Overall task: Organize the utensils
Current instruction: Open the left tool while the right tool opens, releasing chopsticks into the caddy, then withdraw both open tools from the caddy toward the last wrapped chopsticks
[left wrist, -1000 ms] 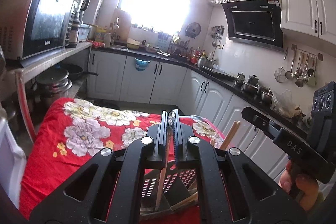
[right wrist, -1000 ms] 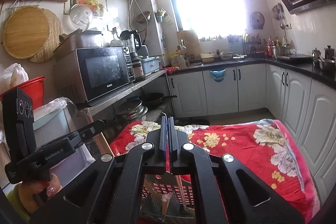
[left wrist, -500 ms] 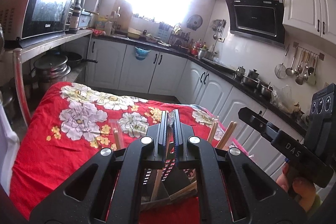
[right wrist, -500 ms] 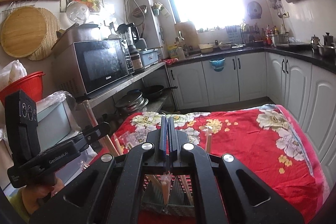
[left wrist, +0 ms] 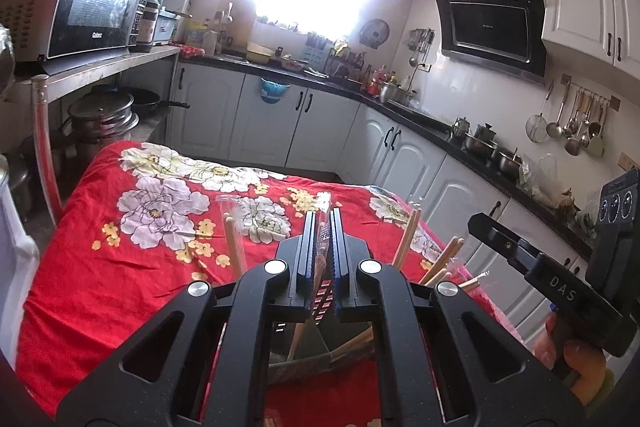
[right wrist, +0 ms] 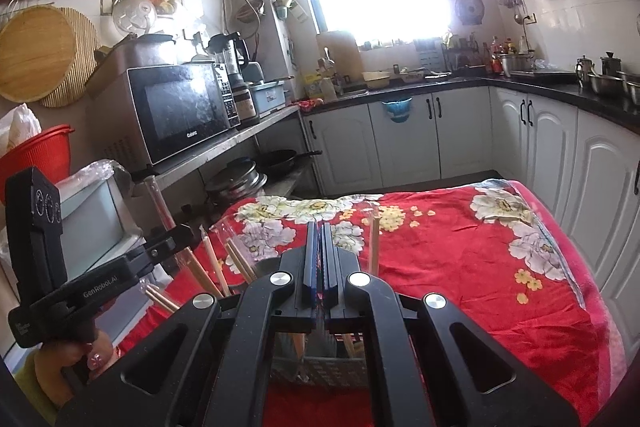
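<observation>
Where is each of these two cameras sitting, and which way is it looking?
Left wrist view: sits on the left tool, looking along its shut fingers over the red floral cloth towards the window; the right tool and its hand show at right.
Right wrist view: sits on the right tool, facing the same window past the microwave; the left tool and hand show at left.
Shared: cloth, chopsticks in a slotted holder, window, cabinets.
</observation>
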{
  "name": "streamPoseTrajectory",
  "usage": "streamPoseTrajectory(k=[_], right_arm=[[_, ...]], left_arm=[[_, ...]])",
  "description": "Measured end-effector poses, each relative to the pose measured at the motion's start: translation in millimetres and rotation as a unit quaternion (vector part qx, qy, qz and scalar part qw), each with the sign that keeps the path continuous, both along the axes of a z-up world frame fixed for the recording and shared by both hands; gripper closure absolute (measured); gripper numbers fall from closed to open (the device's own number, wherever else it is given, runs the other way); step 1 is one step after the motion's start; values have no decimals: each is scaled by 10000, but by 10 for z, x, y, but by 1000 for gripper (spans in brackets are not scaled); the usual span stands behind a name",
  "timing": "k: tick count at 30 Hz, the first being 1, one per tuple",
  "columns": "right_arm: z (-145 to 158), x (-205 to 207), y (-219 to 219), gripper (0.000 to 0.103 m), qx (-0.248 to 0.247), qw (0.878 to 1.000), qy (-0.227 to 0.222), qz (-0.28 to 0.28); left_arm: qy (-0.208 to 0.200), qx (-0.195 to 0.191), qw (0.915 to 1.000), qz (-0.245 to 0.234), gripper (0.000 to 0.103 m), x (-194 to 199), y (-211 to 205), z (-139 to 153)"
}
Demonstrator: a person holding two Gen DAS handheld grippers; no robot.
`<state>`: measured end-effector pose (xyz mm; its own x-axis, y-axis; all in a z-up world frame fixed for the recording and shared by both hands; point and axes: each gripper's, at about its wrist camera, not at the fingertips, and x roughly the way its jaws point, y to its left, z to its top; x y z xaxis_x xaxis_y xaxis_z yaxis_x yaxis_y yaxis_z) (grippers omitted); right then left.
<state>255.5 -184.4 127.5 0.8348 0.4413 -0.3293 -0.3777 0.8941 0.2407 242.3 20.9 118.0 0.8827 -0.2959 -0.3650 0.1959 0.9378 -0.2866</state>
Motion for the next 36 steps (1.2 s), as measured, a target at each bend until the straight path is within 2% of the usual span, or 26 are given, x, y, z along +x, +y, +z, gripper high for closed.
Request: streamPoseTrajectory(k=[5,11,19,21,24,36], right_arm=[[-22,-50,-16,100,-29,10000,51,2],[-35,-110,-35,92,-51,9999,114,-7],[-48,-219,-62,83,-81,9999,146,-43],[-58,-256,-70,80,-97,9998,164,-53],[-81,-302,-97,77,-95,9998,188,-70],[-184,-494,-178,67,-136,9994,299,-138]], left_arm=[[49,80,10000,14,98,-51,2,4],[114,207,9997,46,78,-124,4,7],[151,239,9996,56,64,-241,23,25],[155,256,9995,63,56,-266,26,31],[183,201,9996,30,48,-312,40,24],[266,101,9996,51,27,-570,119,-45]])
